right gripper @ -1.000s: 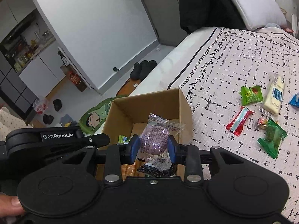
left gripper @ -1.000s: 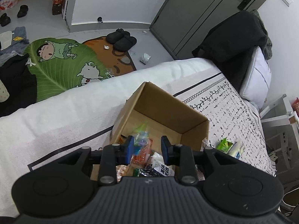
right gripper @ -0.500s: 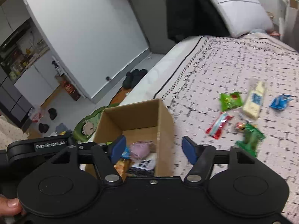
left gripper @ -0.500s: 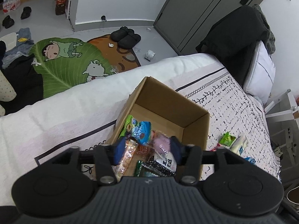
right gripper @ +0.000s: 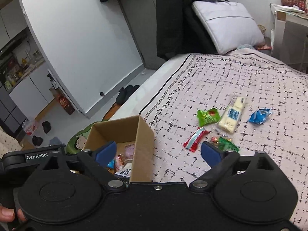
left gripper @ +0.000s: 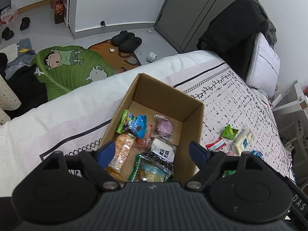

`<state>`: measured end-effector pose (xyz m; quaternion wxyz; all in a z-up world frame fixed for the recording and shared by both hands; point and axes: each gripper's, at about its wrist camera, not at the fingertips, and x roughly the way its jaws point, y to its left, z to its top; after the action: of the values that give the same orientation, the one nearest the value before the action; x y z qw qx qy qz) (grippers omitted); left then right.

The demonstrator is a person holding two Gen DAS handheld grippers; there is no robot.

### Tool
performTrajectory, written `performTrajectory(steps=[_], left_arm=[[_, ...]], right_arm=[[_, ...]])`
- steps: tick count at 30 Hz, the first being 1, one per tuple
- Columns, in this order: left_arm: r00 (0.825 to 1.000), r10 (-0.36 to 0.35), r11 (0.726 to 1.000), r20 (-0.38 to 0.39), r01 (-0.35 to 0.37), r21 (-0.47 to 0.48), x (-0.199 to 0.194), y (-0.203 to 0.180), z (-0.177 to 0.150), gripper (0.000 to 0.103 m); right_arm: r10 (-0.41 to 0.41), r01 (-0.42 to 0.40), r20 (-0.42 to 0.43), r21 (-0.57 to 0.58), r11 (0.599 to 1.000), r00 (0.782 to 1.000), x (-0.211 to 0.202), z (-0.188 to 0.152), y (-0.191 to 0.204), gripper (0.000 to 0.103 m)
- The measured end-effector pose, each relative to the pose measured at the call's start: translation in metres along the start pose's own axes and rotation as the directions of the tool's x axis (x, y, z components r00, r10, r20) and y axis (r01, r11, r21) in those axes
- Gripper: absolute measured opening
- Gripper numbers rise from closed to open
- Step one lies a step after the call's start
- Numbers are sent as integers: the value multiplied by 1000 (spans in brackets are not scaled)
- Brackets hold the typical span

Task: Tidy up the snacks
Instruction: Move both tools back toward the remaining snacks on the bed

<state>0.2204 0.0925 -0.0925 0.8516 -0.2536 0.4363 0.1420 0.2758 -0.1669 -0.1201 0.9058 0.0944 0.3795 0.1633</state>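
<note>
An open cardboard box (left gripper: 169, 88) stands on the bed and holds several wrapped snacks, among them a purple pastry (left gripper: 163, 128) and a blue packet (left gripper: 137, 124). My left gripper (left gripper: 152, 152) hangs above the box's near end with its jaws opening and nothing pressed between them. My right gripper (right gripper: 158, 153) is over the box's right wall (right gripper: 142, 134), its jaws opening wide and empty. On the bedspread to the right lie a green packet (right gripper: 207, 116), a cream bar (right gripper: 232, 115), a blue packet (right gripper: 259, 115), a red stick (right gripper: 196, 139) and another green packet (right gripper: 228, 144).
A grey pillow (right gripper: 227, 28) and a black jacket (right gripper: 173, 25) sit at the head of the bed. Past the bed's far edge the floor holds a green cartoon mat (left gripper: 67, 65) and black slippers (left gripper: 126, 40). A thumb (right gripper: 7, 214) shows at the lower left.
Both grippers have opened. The purple pastry left the right gripper and lies in the box; the left one let go of its packet. Both rose and drew back, the right one swinging toward the loose snacks.
</note>
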Motion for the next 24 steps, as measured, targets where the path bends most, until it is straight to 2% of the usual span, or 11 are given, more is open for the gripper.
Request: performTrajectory(steps=[6,9,15,24], left_arm=[[1000,-2,999,18,1,37,-6,-14,-6,86],[999,5,999,33,-6,49,-9,-20,-10,94],[999,-13,997,49,9,73,-13,-34,-18,102],[998,-25,995,66,18,98,-14,-56,-30,103]], right_arm=[[-12,12,16,20,1000,1000,-8,-1,-20,103],[1,-1,13,29,1000,1000,-12,-1,-29,103],[-55,54,47,21,998,997,-23,-1,-46,103],[-61,61,69,9,998,996,-34,-2,-78,103]])
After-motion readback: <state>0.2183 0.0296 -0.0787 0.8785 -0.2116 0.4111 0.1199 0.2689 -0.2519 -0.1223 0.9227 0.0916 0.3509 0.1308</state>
